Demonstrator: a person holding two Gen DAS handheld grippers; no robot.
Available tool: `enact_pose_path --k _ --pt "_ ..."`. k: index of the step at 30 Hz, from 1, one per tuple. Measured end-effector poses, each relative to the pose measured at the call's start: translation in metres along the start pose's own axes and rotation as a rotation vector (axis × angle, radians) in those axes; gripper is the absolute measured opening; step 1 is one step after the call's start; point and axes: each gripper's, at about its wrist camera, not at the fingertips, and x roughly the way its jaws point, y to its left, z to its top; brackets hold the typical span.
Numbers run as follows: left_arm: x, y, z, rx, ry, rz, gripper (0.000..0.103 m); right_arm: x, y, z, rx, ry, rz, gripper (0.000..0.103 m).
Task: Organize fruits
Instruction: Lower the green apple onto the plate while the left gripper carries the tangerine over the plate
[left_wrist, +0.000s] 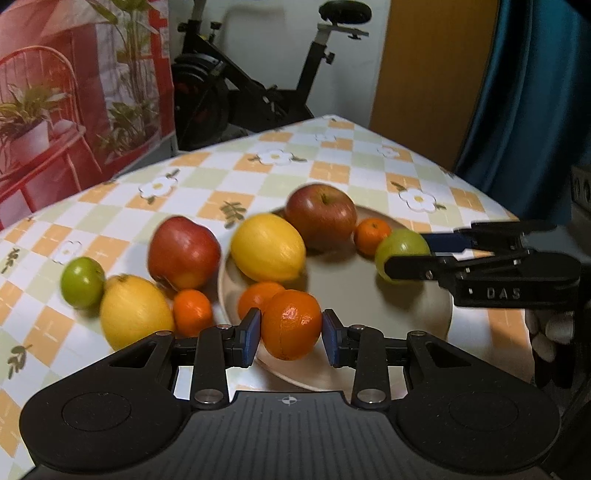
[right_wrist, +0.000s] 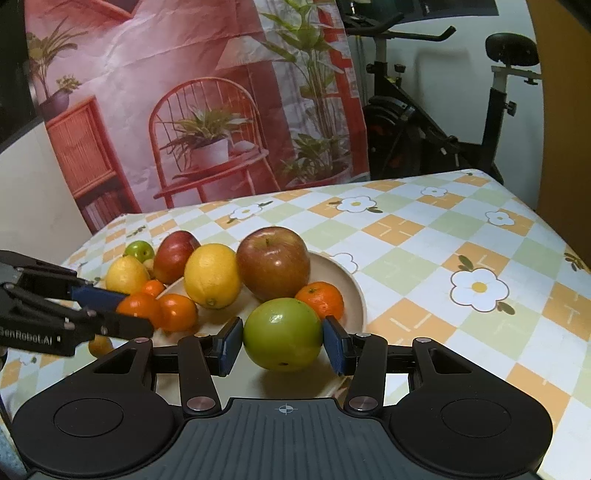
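Note:
A beige plate (left_wrist: 369, 314) (right_wrist: 352, 280) holds a red apple (left_wrist: 320, 216) (right_wrist: 272, 263), a lemon (left_wrist: 267, 247) (right_wrist: 211, 275) and small oranges (left_wrist: 371, 236) (right_wrist: 320, 299). My left gripper (left_wrist: 291, 334) is shut on an orange (left_wrist: 291, 323) (right_wrist: 138, 308) above the plate's near rim. My right gripper (right_wrist: 283, 341) is shut on a green fruit (right_wrist: 282, 334) (left_wrist: 400, 247) over the plate. On the cloth left of the plate lie a second apple (left_wrist: 183, 251), a lemon (left_wrist: 135, 310), a small orange (left_wrist: 192, 312) and a green fruit (left_wrist: 82, 282).
The table has a checked flower-pattern cloth (right_wrist: 443, 251). A printed backdrop (right_wrist: 184, 110) stands behind it, with an exercise bike (right_wrist: 424, 122) to the right. A blue curtain (left_wrist: 524, 92) hangs beyond the table's far corner.

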Motion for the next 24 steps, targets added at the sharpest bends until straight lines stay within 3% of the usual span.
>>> enact_pose_path --k 24 --pt "0.0091 -0.0066 -0.0070 0.052 0.039 0.034 0.038 0.0037 -0.0029 0.0000 -0.035 0.008 -0.048 0.044"
